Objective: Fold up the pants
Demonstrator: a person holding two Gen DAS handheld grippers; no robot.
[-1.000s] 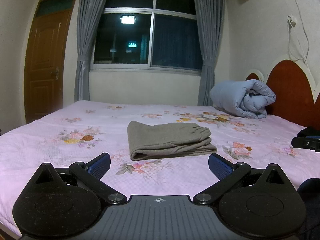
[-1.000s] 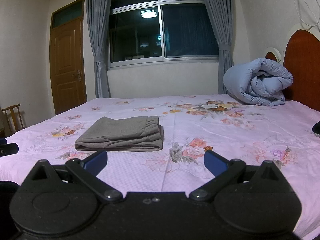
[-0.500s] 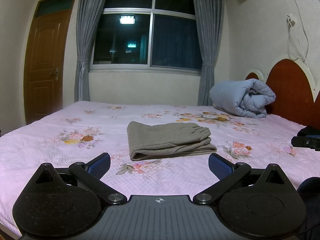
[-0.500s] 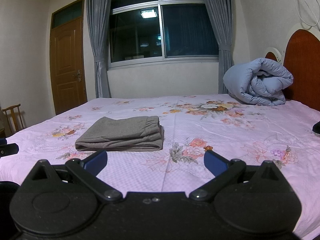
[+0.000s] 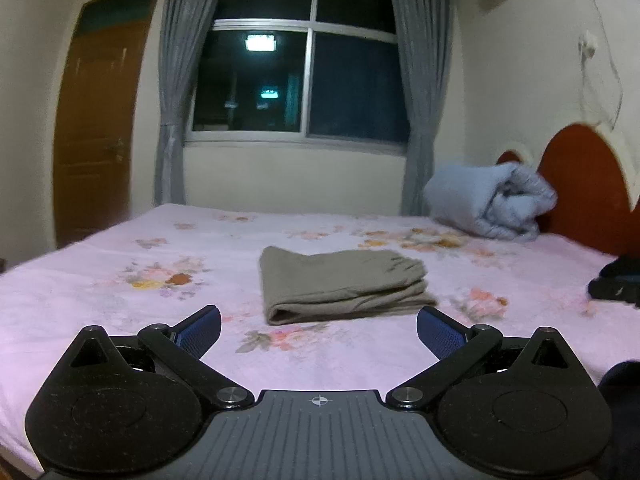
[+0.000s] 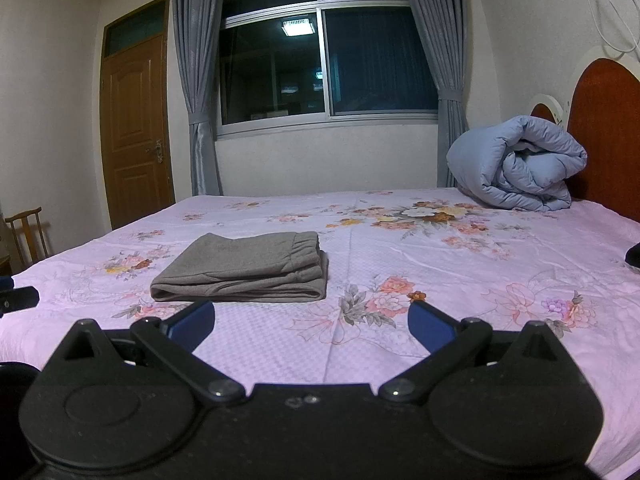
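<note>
The pants (image 5: 340, 280) lie folded near the bed's (image 5: 100, 312) near edge, left of its middle; soft, light knit, best pinched at a corner; left gripper (image 5: 318, 326) and right gripper (image 6: 310, 322) jaws spread, empty.

Left view motion-blurred; dark object (image 5: 618, 284) cut off right edge.

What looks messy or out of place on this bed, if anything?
Nothing stands out. The grey pants lie neatly folded on the floral sheet, and the blue quilt sits bundled by the headboard.
</note>
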